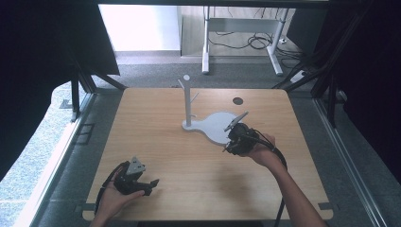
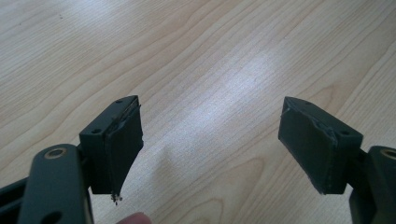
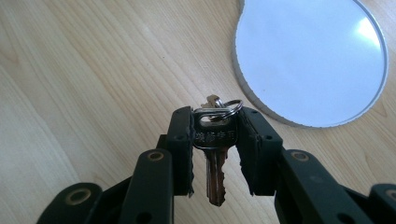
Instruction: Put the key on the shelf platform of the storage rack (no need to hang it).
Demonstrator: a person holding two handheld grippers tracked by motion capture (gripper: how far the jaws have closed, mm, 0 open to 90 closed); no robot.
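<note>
Pinched between our right gripper's [image 3: 215, 135] jaws, keys [image 3: 215, 154] hang beside the white stand [image 1: 215, 125]; we should lift steadily toward its pegs, left gripper [image 2: 210, 149] spread wide, empty.

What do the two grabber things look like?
Both grippers are black. The left gripper has a grey three-cornered plate on top, and so has the right gripper. Each has two flat black jaws with frayed pads, small screw holes and brass-coloured pivot rings. Black cables trail back along the person's bare forearms; no sleeves show.
</note>
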